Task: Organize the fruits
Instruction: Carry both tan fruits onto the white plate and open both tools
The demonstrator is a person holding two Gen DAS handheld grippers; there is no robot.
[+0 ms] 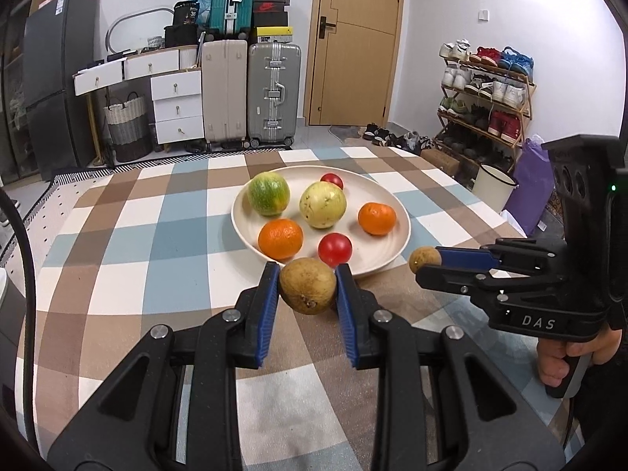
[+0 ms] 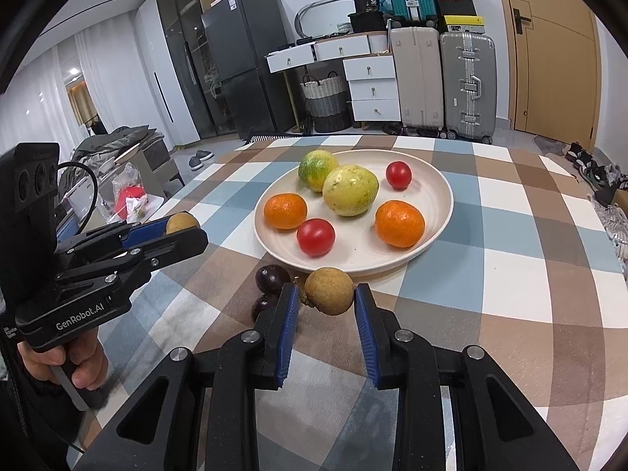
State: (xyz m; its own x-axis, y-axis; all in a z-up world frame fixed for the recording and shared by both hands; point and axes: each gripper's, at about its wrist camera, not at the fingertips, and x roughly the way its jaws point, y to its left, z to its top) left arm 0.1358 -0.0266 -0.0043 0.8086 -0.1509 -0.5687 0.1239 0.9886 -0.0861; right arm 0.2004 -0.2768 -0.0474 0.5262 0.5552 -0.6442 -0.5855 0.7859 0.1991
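A cream plate (image 1: pixel 396 212) (image 2: pixel 435 200) on the checked tablecloth holds a green-striped fruit (image 1: pixel 268 193), a pale yellow fruit (image 1: pixel 323 204), two oranges (image 1: pixel 280 238) (image 1: pixel 376 218) and two red tomatoes (image 1: pixel 334 249) (image 1: pixel 331 180). My left gripper (image 1: pixel 308 288) is shut on a brown longan (image 1: pixel 308 290) just in front of the plate's near rim; it also shows in the right wrist view (image 2: pixel 182 223). My right gripper (image 2: pixel 327 294) is shut on another brown longan (image 2: pixel 329 290), near the plate's near edge; it also shows in the left wrist view (image 1: pixel 426 260).
Two dark purple fruits (image 2: pixel 271 278) (image 2: pixel 263 306) lie on the cloth left of my right gripper. Beyond the table are suitcases (image 1: pixel 272 94), a drawer unit (image 1: pixel 176 104), a door (image 1: pixel 353 43) and a shoe rack (image 1: pixel 486 94).
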